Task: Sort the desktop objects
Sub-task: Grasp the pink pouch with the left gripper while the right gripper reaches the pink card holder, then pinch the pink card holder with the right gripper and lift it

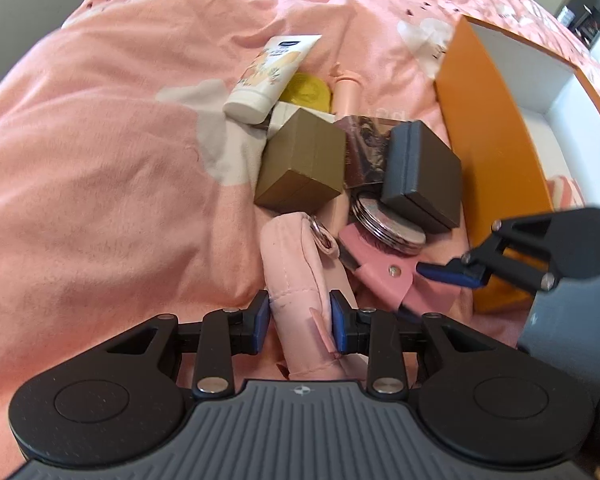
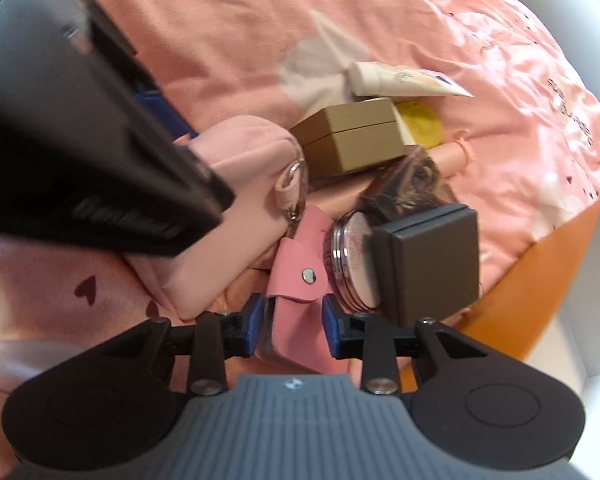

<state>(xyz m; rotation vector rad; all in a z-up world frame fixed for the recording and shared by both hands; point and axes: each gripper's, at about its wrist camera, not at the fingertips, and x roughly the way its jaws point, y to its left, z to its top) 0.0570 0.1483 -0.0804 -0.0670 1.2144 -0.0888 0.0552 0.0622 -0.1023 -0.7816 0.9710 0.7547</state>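
Your widest surface is the bed (image 1: 100,140), its pink cover soft and rumpled, so nothing on it sits firmly. The orange box (image 1: 496,152), white inside, stands open at the right of the pile. I judge it to be where things go.

The pile itself is tight. The pink fabric pouch (image 1: 296,280) lies nearest you, plump and stitched, with a metal ring at its far end. Your left hand-held gripper (image 1: 300,320) has its pads on both sides of the pouch, apparently pinching it. Beyond it the olive box (image 1: 300,168) and the dark grey box (image 1: 420,176) lean against each other, with a round mirror (image 1: 388,224) tucked under the grey one.

Your right hand-held gripper (image 2: 294,326) straddles the pink snap case (image 2: 296,284). Its pads sit close to the case's sides, but I cannot tell whether they are pressing.

The risk is crowding. Both tools work just beside each other, and a lift of the pouch could catch its ring on the snap case. Pulling the case may drag the mirror and tip the grey box. The soft pouch could also sag and slip.

Farthest off lie the cream tube (image 1: 268,76) and the yellow disc (image 1: 306,88).
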